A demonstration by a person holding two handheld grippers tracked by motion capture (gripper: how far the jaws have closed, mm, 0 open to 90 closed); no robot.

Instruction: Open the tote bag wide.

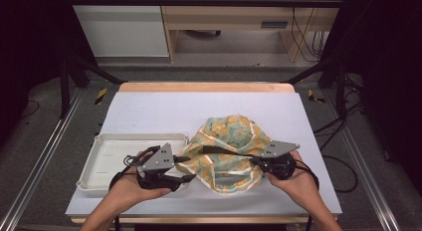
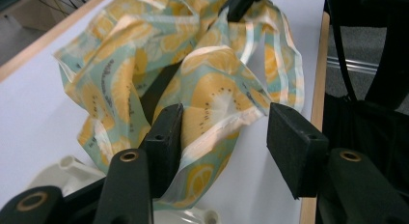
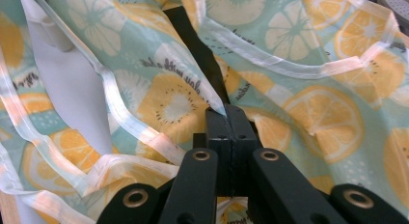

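Black jaws of the right gripper (image 3: pixel 226 118) sit pressed together on a white-trimmed edge of the cloth (image 3: pixel 308 108), a thin fabric printed with orange slices on pale green, possibly an apron, since a dark strap (image 3: pixel 195 45) runs through its folds. In the left gripper view, the left gripper (image 2: pixel 226 137) has its jaws spread about halfway; a hemmed fold of the cloth (image 2: pixel 212 103) hangs between them and lies against one pad, but the other pad stands clear of it, so nothing is pinched there.

From the high view, the cloth (image 1: pixel 230 154) lies in a rumpled heap on the white table (image 1: pixel 149 111), near the person's edge and a little right of centre, between the two hands. The left hand (image 1: pixel 130 190) holds its gripper (image 1: pixel 188 177) at the heap's left edge, and the right hand (image 1: pixel 293 178) holds its gripper (image 1: pixel 256 161) at the right edge. A white tray (image 1: pixel 107 159) sits just left of the heap, with nothing in it.

As a judgement, the work looks to be at an early stage. One edge is secured. The other side has yet to be gripped, and the cloth is bunched rather than spread or folded. Whether the tray is meant to receive it is hard to tell.
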